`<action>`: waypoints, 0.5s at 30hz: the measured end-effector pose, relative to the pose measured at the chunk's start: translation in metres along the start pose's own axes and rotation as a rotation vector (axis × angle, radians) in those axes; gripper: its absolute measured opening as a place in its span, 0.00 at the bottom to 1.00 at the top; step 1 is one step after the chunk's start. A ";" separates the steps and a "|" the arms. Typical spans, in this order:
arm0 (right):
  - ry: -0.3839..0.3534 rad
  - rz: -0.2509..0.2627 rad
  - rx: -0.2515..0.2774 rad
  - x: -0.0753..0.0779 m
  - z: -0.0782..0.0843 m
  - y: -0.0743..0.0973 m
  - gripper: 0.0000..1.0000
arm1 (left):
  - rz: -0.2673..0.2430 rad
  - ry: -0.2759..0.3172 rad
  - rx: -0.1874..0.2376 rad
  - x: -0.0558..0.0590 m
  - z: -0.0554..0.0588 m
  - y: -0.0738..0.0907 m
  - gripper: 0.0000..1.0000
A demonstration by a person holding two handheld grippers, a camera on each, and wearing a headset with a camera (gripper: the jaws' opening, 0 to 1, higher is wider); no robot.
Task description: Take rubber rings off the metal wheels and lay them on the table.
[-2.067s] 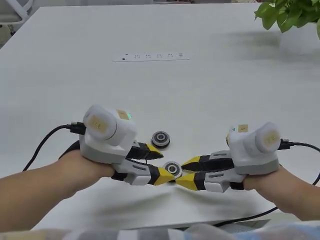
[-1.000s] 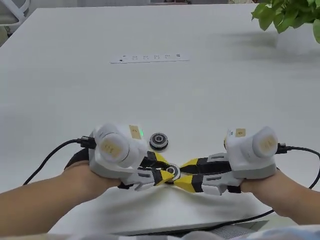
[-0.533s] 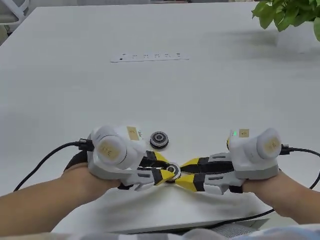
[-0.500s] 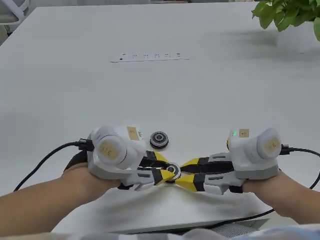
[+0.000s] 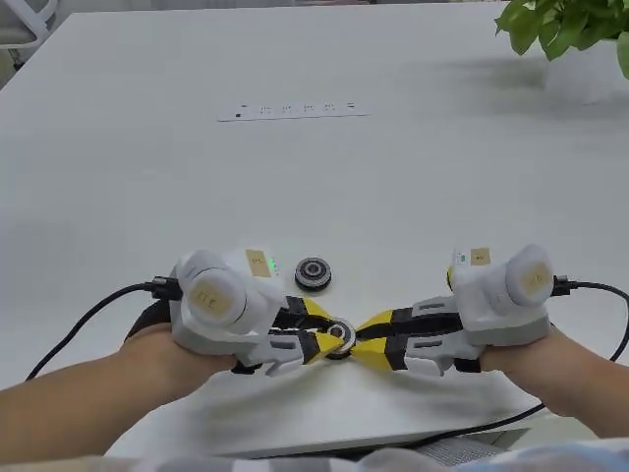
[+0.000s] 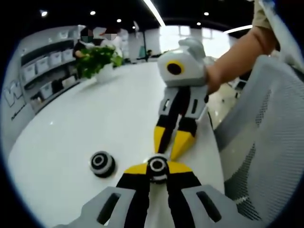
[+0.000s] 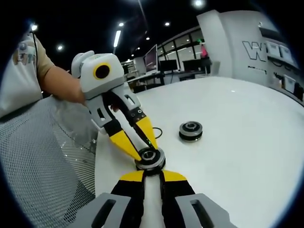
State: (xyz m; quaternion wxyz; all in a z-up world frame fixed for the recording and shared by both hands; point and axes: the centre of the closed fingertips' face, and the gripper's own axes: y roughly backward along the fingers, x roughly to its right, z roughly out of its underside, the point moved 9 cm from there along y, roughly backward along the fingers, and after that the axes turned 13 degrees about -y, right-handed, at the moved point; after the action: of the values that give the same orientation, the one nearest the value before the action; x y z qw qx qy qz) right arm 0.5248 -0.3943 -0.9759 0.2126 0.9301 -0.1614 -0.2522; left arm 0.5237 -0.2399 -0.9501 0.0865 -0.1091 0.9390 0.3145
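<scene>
Left gripper [image 6: 157, 170] fingers pinch a wheel [image 7: 150, 158], right gripper's [image 7: 151, 175] pressed together at it (head view: power strip [image 5: 293, 111])

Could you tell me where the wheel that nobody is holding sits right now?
In the head view the loose wheel lies on the table just beyond the left gripper, left of and behind the gripped wheel.

Jaw tips hide most of the gripped wheel [image 5: 338, 334] from us; plant [image 5: 560, 25] cut off top right; we can't read power strip [image 5: 293, 110] markings.
</scene>
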 end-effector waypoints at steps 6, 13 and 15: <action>-0.088 0.031 0.024 -0.003 0.002 0.003 0.00 | -0.006 -0.005 -0.002 0.000 0.000 0.000 0.13; -0.287 0.038 0.101 -0.001 0.006 0.002 0.00 | -0.017 -0.008 -0.006 0.001 0.000 0.000 0.13; -0.359 0.026 0.141 0.000 0.007 0.002 0.00 | -0.021 -0.011 -0.007 0.001 0.000 0.000 0.13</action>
State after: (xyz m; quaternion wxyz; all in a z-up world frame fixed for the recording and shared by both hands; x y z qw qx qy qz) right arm 0.5209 -0.3982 -0.9810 0.1179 0.8807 -0.2260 -0.3993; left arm 0.5227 -0.2397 -0.9502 0.0944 -0.1175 0.9362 0.3176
